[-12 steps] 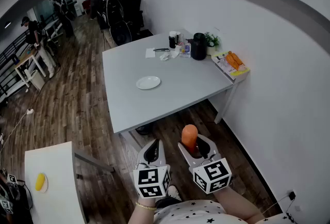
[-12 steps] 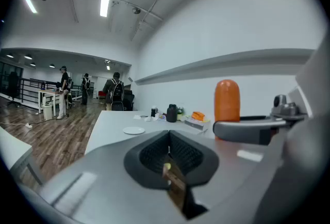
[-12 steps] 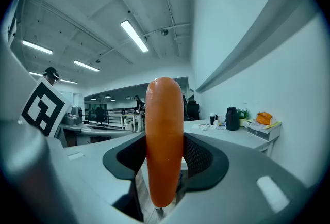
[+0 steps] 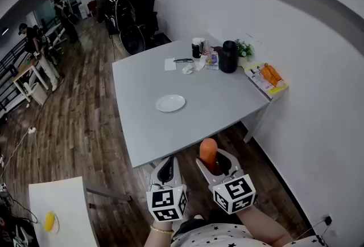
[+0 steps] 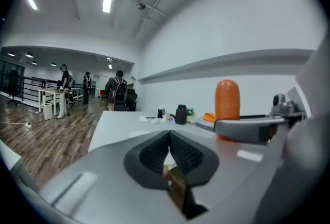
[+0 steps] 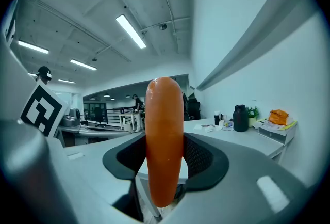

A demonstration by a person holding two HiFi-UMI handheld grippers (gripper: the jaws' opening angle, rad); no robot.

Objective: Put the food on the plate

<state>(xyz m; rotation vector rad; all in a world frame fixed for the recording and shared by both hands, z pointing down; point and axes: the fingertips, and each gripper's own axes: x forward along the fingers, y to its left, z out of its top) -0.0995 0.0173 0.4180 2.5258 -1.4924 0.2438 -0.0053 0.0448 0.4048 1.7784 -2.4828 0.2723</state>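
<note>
An orange sausage (image 6: 164,140) stands upright between the jaws of my right gripper (image 4: 216,161), which is shut on it; the sausage (image 4: 208,150) pokes up past the fingertips, and it also shows in the left gripper view as an orange stub (image 5: 227,107). My left gripper (image 4: 165,168) is beside it, shut with nothing in it; its dark pads (image 5: 154,155) meet. Both are held over the wooden floor, short of the near edge of the grey table (image 4: 210,103). A small white plate (image 4: 170,103) lies empty near the table's middle.
At the table's far edge stand a black jug (image 4: 228,56), a cup, papers and a small plant (image 4: 244,48). A tray with orange packets (image 4: 268,78) overhangs the right corner. A white table with a yellow item (image 4: 50,221) is at lower left. People stand far back.
The view has shifted: the grey table and plate now sit lower and closer in the head view. Both grippers keep their places, the sausage still gripped.
</note>
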